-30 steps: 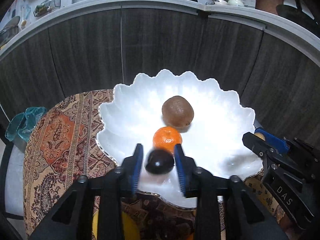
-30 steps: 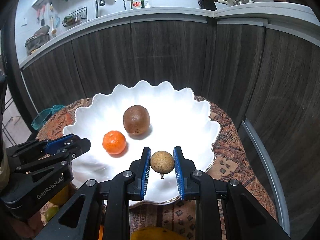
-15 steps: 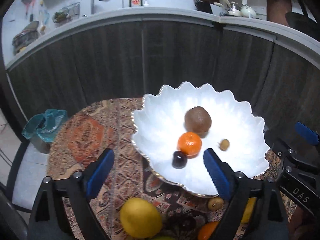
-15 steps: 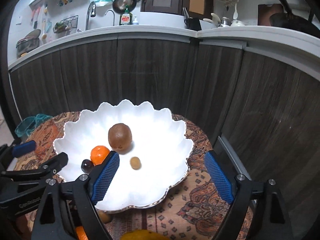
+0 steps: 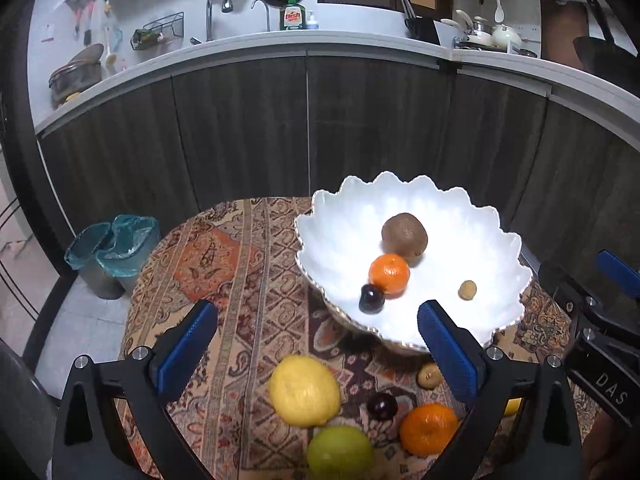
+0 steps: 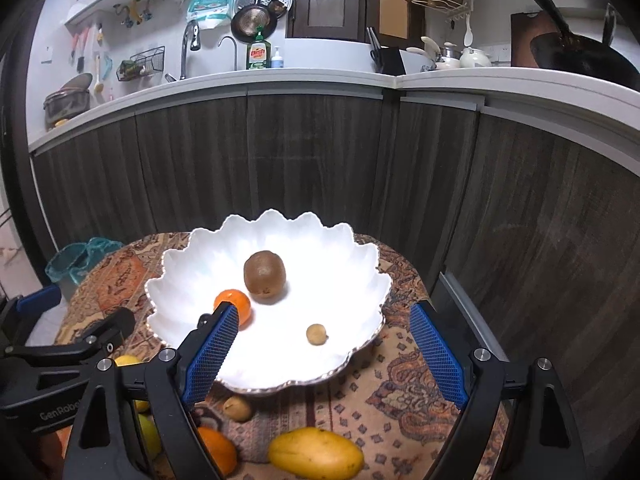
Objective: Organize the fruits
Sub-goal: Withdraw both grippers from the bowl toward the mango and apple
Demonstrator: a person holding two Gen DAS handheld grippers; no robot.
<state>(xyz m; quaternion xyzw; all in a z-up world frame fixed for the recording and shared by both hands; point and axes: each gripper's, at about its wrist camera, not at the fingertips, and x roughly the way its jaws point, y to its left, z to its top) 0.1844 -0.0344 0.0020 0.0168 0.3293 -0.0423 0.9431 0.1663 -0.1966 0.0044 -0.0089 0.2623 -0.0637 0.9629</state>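
A white scalloped bowl holds a brown kiwi, a mandarin, a dark plum and a small tan fruit. My left gripper hangs back from the bowl's near-left rim; its jaws are opening and nothing is between them. My right gripper stands open and bare before the bowl's near rim. On the patterned cloth in front lie a lemon, a green apple, an orange, another plum, a second tan fruit and a mango.
The round table ends close behind the bowl, with dark cabinet fronts beyond it. Two bins with teal liners stand on the floor at the left. A metal rail runs past the table's right edge.
Both grippers have opened wide, leaving the dark plum and the small tan fruit lying in the bowl. Both have drawn back and up from the bowl, so the loose fruit in front shows.
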